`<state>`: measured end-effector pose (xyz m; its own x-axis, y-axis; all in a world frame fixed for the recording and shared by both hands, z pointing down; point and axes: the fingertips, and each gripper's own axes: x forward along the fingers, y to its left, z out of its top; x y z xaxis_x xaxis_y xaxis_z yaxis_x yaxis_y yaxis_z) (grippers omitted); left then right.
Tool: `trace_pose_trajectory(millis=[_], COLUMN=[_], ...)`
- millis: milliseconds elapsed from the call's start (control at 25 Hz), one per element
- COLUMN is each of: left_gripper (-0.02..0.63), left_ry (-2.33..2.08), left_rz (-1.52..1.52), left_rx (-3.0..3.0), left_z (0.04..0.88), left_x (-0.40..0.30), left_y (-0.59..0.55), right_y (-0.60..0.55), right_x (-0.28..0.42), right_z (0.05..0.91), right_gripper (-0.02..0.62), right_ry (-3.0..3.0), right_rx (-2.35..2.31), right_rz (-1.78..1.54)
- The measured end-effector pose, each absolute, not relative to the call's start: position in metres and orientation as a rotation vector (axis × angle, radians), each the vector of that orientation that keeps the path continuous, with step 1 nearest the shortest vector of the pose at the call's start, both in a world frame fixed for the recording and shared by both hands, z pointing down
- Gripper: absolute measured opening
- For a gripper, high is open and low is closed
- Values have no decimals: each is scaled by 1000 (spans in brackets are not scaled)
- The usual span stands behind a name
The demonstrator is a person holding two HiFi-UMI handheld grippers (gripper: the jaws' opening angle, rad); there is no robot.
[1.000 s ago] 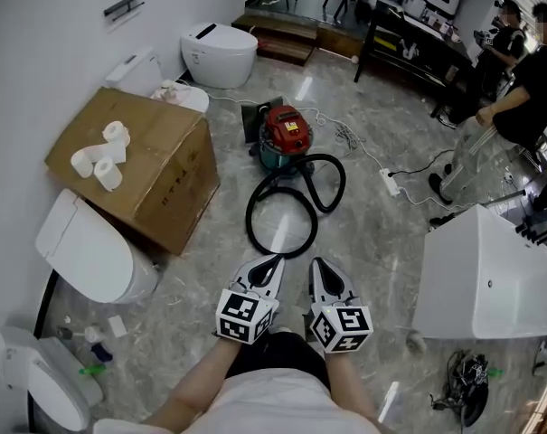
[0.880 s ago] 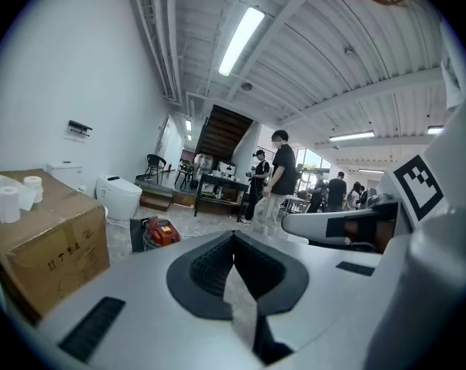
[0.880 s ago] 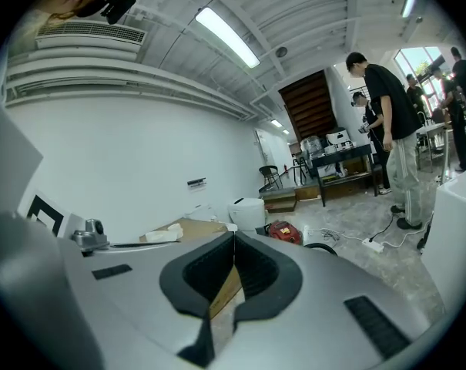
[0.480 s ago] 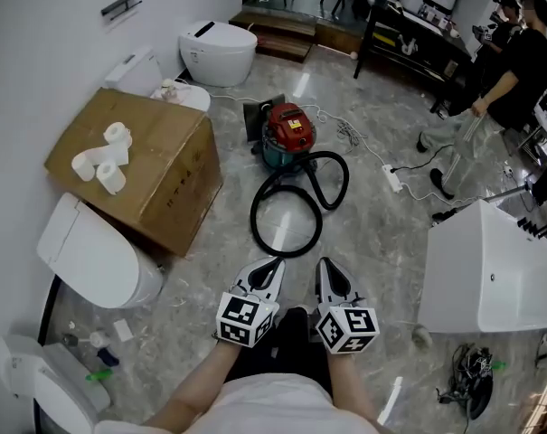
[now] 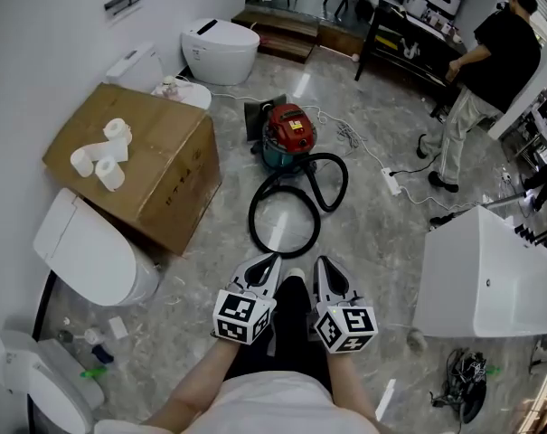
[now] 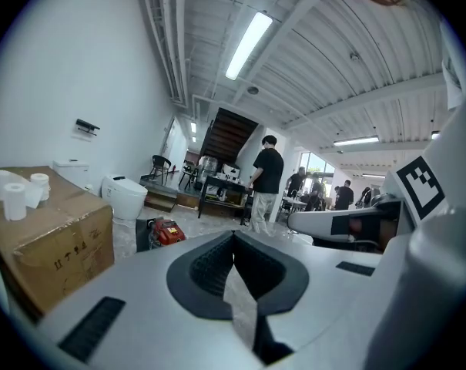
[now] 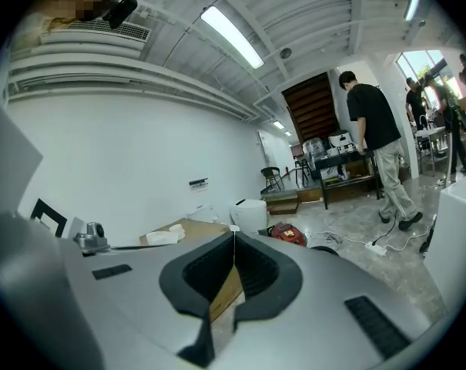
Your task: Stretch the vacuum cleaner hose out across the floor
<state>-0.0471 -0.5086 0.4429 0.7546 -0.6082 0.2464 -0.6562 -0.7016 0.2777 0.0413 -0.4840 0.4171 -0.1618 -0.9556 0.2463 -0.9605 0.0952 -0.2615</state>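
Note:
A red and teal vacuum cleaner (image 5: 287, 134) stands on the marble floor, also seen small in the left gripper view (image 6: 168, 232) and the right gripper view (image 7: 289, 235). Its black hose (image 5: 296, 199) lies coiled in loops just in front of it. My left gripper (image 5: 269, 263) and right gripper (image 5: 321, 266) are held side by side at waist height, a short way back from the coil, both pointing toward it. Both are shut with nothing between the jaws.
A cardboard box (image 5: 137, 165) with toilet rolls (image 5: 99, 161) sits at left, with toilets (image 5: 221, 48) behind and beside it. A white cabinet (image 5: 483, 278) stands at right. A power strip (image 5: 391, 182) and cables lie on the floor. A person (image 5: 485, 80) walks at far right.
The person at the far right has walked further away and turned. My view and grippers shifted slightly; the hose and vacuum lie as before.

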Motion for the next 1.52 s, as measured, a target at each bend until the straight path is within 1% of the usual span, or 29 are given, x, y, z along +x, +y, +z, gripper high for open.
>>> trace_pose_trajectory(millis=[520,1000,1240,1520], left_gripper=[8,9,9,9], left_ry=[-979,-984,-978,-981], left_rz=[212,239,261,263], left_rx=[2610,2595,2576,2566], left_z=[449,459,469,471], left_x=[-31,1,27,70], left_y=[-529,-577,-620,-676], right_y=[-505,-561,-603,-659], right_x=[57,83,102,144], right_z=[424,435,444,445], right_gripper=[15,15,15,15], right_ry=[-2323,-2323,-2334,-2335], right_rx=[2018,1986,1952,1936], right_rz=[578,591,617,620])
